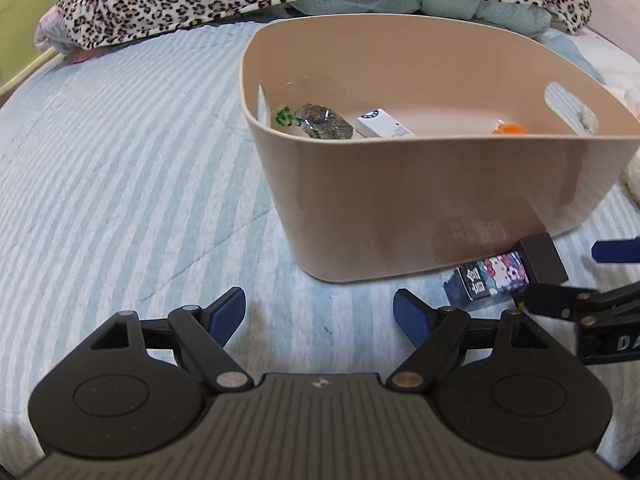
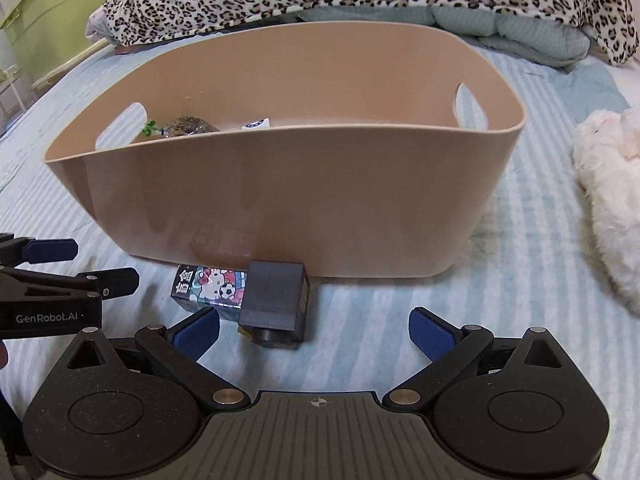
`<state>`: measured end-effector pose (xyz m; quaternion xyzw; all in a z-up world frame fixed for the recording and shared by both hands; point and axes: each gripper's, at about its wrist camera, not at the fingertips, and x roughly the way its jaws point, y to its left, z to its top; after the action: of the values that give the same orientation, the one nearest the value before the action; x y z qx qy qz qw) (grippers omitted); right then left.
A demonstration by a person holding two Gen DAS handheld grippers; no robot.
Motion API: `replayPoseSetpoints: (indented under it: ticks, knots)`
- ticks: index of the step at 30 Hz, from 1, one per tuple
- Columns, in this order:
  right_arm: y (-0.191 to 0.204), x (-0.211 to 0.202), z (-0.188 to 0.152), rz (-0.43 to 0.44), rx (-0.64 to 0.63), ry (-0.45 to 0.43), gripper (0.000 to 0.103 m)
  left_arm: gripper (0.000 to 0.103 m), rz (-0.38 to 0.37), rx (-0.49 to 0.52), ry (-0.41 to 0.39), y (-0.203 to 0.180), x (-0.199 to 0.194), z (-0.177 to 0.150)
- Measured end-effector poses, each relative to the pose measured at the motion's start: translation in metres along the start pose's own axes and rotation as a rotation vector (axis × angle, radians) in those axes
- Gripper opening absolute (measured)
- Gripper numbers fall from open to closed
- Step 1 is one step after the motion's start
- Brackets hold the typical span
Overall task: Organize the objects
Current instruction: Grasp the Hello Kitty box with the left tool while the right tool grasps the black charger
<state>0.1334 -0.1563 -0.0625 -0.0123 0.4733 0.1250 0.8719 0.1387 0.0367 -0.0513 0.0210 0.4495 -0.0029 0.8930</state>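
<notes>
Spread wide and holding nothing, my left gripper (image 1: 319,310) hangs low over the striped bedspread (image 1: 120,168), its blue pads well apart. At one o'clock from it stands the beige tub (image 1: 400,208), with a dark speckled packet (image 1: 324,124), a white carton (image 1: 382,124) and something orange (image 1: 510,130) already lying in its bottom. Farther right, at about two o'clock, the cartoon-printed box (image 1: 494,276) lies on the bed against the foot of the tub's near wall, a dark grey block (image 1: 542,260) on its right end.

My right gripper (image 2: 314,330) is equally spread and empty, just short of that box, which sits at eleven o'clock from it, nearly touching the left pad. A white plush toy (image 2: 608,200) lies at two o'clock, well apart.

The box looks like the next thing to go in. My worry is that it sits left of centre between the pads: closing now could clip its corner and push it under the tub's curve, or catch only the grey block and leave the box behind. The soft bedding may let it tilt too.
</notes>
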Motion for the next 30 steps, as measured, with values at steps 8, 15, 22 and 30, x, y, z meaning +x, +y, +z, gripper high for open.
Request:
replayPoseSetpoints:
  ticks: [8, 15, 22, 30]
  knots:
    - [-0.011, 0.013, -0.003, -0.047, 0.015, 0.002, 0.097, 0.082, -0.026, -0.024, 0.005, 0.000, 0.002, 0.006]
    - [-0.014, 0.015, -0.007, -0.091, -0.019, -0.024, 0.091, 0.082, -0.054, -0.034, 0.000, -0.004, 0.000, 0.009]
    - [-0.026, 0.013, -0.012, -0.109, -0.004, -0.018, 0.091, 0.082, -0.100, -0.043, 0.011, -0.021, -0.003, 0.013]
    - [-0.045, 0.009, -0.022, -0.084, 0.021, 0.001, 0.092, 0.082, -0.124, -0.048, 0.017, -0.055, -0.003, 0.020]
